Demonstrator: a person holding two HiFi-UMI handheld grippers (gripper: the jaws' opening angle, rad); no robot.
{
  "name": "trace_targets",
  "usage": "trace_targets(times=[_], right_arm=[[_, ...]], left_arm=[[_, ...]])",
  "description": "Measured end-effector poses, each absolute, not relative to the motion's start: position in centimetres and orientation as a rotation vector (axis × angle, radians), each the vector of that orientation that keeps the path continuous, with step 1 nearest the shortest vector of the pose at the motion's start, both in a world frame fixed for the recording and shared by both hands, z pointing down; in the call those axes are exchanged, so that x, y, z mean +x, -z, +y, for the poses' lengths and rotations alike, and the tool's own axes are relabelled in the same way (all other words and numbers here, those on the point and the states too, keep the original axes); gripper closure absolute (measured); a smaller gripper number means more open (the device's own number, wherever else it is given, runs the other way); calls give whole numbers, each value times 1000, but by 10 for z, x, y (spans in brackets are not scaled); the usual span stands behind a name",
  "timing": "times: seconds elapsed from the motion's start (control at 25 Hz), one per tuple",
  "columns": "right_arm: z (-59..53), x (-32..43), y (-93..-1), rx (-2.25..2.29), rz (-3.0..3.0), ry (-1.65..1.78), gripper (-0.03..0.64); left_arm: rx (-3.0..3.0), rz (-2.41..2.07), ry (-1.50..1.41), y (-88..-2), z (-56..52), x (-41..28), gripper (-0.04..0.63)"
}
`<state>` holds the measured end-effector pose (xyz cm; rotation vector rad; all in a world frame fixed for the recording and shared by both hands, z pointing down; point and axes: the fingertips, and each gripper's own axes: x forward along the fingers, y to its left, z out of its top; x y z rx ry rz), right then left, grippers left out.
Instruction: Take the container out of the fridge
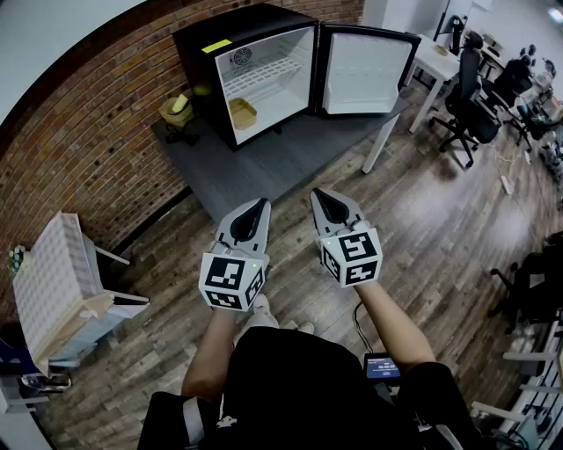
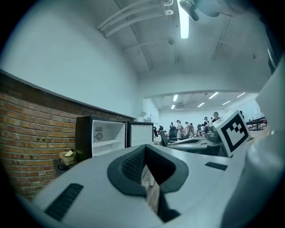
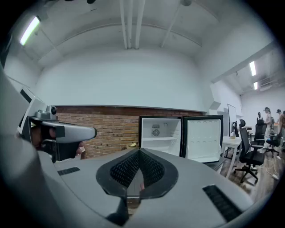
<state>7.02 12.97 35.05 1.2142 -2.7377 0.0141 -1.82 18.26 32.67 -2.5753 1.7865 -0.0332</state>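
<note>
Brick wall (image 1: 97,132), open fridge (image 1: 255,70) (tan container (image 1: 243,112) inside)

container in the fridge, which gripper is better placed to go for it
Left, probably. The container sits low at the left inside the open fridge, roughly in line with the left gripper; the right gripper faces the open door. Both are shut and far off.

Bright, even indoor light, with faint shadows only. A ceiling tube lamp (image 2: 183,20) glares high above the left gripper (image 2: 146,153). A second tube lamp (image 3: 30,29) sits up and left of the right gripper (image 3: 138,156). Both shells are close to the lens, soft and out of focus. Strong fisheye bows the brick wall (image 1: 79,114), and the corners are black. The fridge (image 1: 264,75) interior, ahead of both claws, is near-white.
</note>
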Motion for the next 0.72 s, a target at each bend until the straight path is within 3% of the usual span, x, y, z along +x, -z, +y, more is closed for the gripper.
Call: trace_targets(times=[0.72], right_arm=[[142, 78, -356, 1106, -2760, -28, 577]], left_arm=[[-2563, 1783, 50, -330, 189, 3, 581]])
